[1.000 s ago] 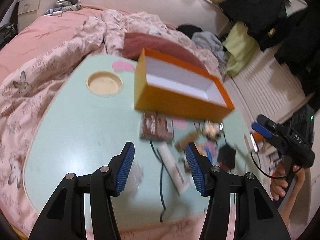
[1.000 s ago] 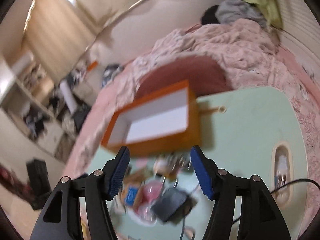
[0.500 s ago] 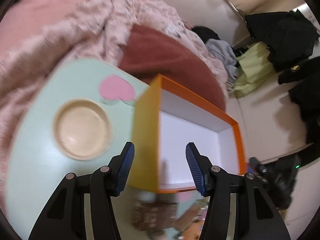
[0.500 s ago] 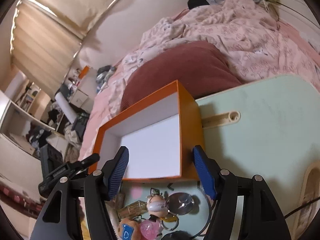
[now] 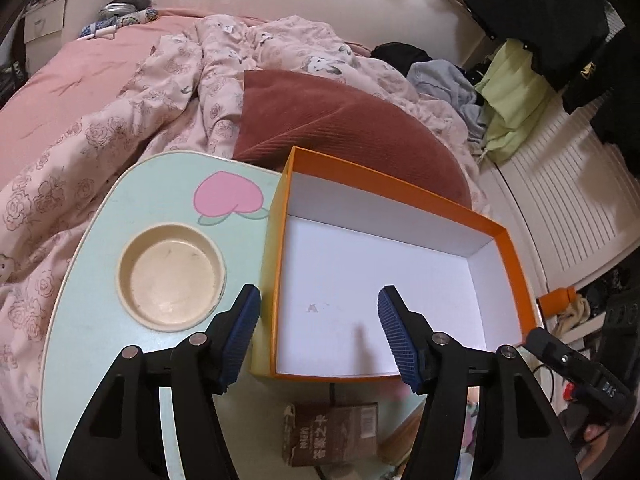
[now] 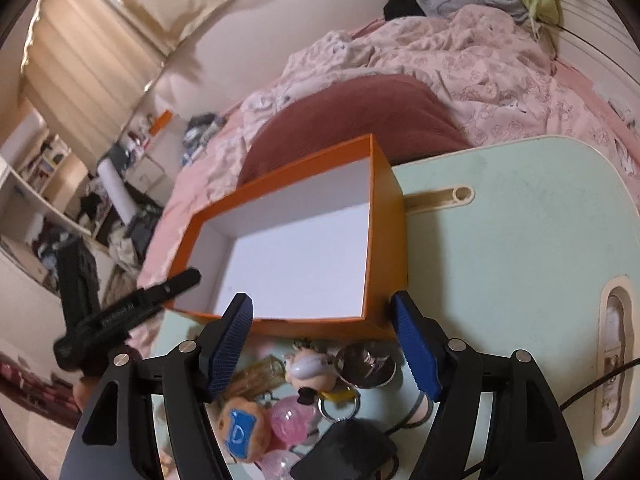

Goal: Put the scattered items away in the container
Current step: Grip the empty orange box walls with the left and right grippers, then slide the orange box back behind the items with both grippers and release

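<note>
The left gripper (image 5: 318, 336) is held level and pointing forward, its two blue-padded fingers (image 5: 240, 332) spread wide apart with nothing between them. The right gripper (image 6: 324, 348) is in the same pose, its blue pads (image 6: 416, 350) wide apart and holding nothing. Each gripper shows at the edge of the other's view, gripped from below by a hand (image 6: 82, 390) that is mostly hidden.

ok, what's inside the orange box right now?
Nothing: the orange box shows only its white floor with a small grey mark. In the right wrist view its near wall hides the strip of floor behind it. The left gripper and right gripper are open, holding nothing.
</note>
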### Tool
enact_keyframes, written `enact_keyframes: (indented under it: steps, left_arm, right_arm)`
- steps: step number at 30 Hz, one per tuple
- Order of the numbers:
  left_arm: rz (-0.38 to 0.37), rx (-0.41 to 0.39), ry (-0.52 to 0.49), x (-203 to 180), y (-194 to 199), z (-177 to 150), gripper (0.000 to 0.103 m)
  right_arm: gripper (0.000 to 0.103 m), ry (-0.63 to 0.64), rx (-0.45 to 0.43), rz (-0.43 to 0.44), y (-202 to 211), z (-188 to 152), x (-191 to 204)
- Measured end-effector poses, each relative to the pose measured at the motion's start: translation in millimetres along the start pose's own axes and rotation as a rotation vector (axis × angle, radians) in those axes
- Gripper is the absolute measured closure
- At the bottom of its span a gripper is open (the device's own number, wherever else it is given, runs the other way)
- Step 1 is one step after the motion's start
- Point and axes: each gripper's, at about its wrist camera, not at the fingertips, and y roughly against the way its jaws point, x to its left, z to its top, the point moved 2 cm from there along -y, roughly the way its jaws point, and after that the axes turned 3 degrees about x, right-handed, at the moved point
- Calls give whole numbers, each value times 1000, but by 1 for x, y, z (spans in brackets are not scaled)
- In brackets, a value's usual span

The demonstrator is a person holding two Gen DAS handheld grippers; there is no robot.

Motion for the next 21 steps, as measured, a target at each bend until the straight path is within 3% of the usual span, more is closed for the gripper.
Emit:
enact_keyframes:
  steps: [3, 5, 7, 8, 9, 10, 13, 21]
  left_arm:
    - [-36, 30, 15, 4, -2, 6, 42]
    - [-37, 31, 19, 5, -1, 13, 42]
    - [37, 29, -11, 3, -3, 21, 47]
    - [68, 46, -44, -1, -6, 24, 55]
    - [103, 67, -75, -4, -10, 26, 70]
    - [129, 84, -93, -5, -13, 26, 81]
    - [185, 109, -129, -5, -19, 25, 90]
    - [204, 128, -161, -7, -17, 5, 93]
  right_arm:
    - [33, -20, 39, -31, -5, 9, -5]
    - [38, -27, 26, -134, -6, 23, -9]
    - [57, -15, 55, -207, -15, 37, -12]
    - [77, -17, 78, -217, -20, 41, -15]
    - [84, -24, 130, -231, -30, 44, -18]
    - [84, -29, 167, -239, -38, 46, -22]
    - [84, 12, 191, -268, -43, 43, -22]
    - [85, 22, 196, -280, -32, 23, -19]
